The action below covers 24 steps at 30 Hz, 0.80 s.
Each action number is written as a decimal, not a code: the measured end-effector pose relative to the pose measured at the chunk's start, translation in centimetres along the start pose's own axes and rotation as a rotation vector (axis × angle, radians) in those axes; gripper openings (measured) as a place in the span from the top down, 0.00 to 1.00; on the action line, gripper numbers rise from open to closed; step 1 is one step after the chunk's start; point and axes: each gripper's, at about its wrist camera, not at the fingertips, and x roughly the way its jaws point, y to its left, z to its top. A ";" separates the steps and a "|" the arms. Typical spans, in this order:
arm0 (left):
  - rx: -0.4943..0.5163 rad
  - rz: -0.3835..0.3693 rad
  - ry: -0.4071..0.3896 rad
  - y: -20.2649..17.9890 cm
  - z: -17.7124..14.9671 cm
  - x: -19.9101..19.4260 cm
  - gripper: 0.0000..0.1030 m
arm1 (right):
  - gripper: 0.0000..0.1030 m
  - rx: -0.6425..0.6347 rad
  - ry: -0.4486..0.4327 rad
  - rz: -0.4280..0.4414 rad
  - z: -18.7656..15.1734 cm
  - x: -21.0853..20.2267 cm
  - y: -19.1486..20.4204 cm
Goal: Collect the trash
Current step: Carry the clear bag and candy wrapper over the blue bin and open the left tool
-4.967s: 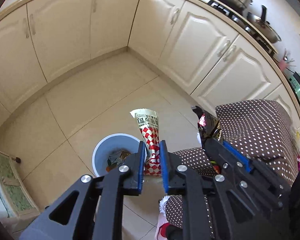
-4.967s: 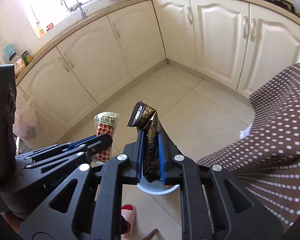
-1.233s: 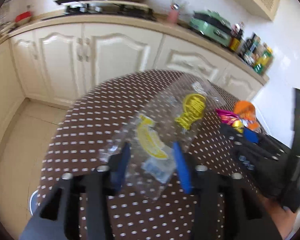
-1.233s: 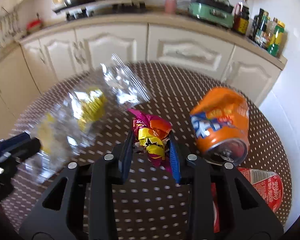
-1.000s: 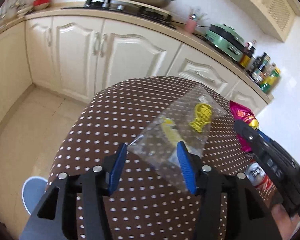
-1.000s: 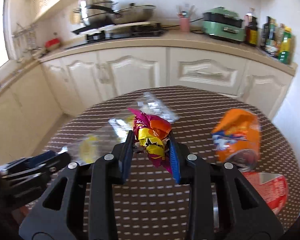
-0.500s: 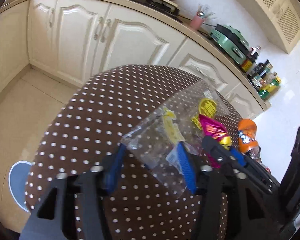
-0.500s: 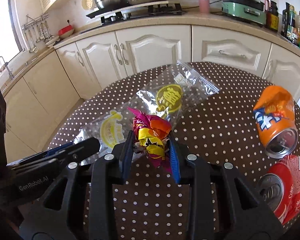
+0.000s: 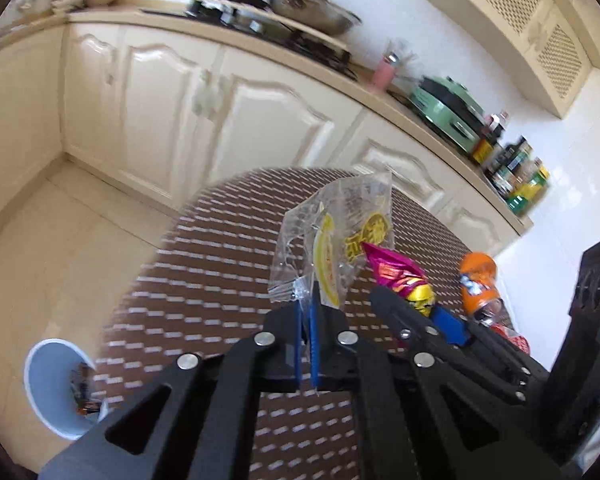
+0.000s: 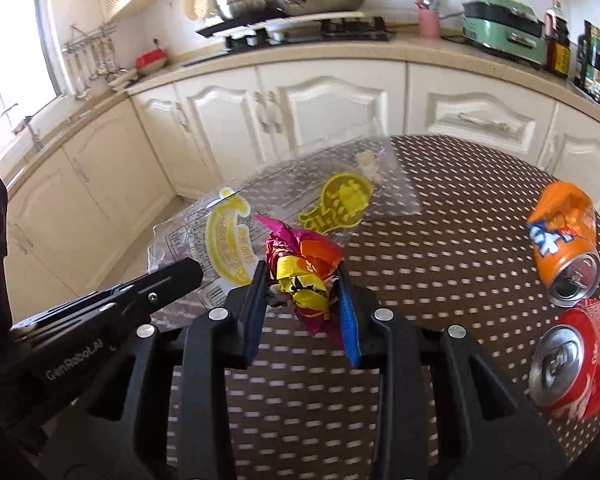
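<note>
My left gripper (image 9: pixel 306 300) is shut on a corner of a clear plastic bag (image 9: pixel 332 232) with yellow print, which stands up crumpled from the jaws above the brown dotted table (image 9: pixel 204 280). In the right wrist view the same bag (image 10: pixel 340 200) spreads behind the left gripper (image 10: pixel 180 276). My right gripper (image 10: pixel 302 280) is shut on a crumpled pink, orange and yellow wrapper (image 10: pixel 300 268). That wrapper (image 9: pixel 396 272) also shows in the left wrist view, just right of the bag. A blue bin (image 9: pixel 56 392) with some trash inside stands on the floor at lower left.
A crushed orange can (image 10: pixel 564 240) and a crushed red can (image 10: pixel 572 360) lie on the table's right side. Cream cabinets (image 10: pixel 320 108) and a counter with pans and bottles run behind the table. Tiled floor lies to the left.
The left jaws have closed on the clear bag, which now stands bunched up from them instead of lying flat. The right gripper has kept its wrapper and drifted towards the left one.
</note>
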 end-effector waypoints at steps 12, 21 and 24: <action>-0.157 0.202 -0.101 13.1 -2.1 -11.9 0.98 | 0.69 -0.152 0.004 0.214 -1.7 -0.2 15.4; -0.308 0.367 -0.045 24.7 -6.2 -16.2 0.97 | 0.69 -0.263 0.124 0.342 -6.2 3.9 26.7; -0.341 0.401 -0.015 27.2 -7.0 -16.2 0.97 | 0.69 -0.277 0.177 0.359 -7.8 6.0 28.8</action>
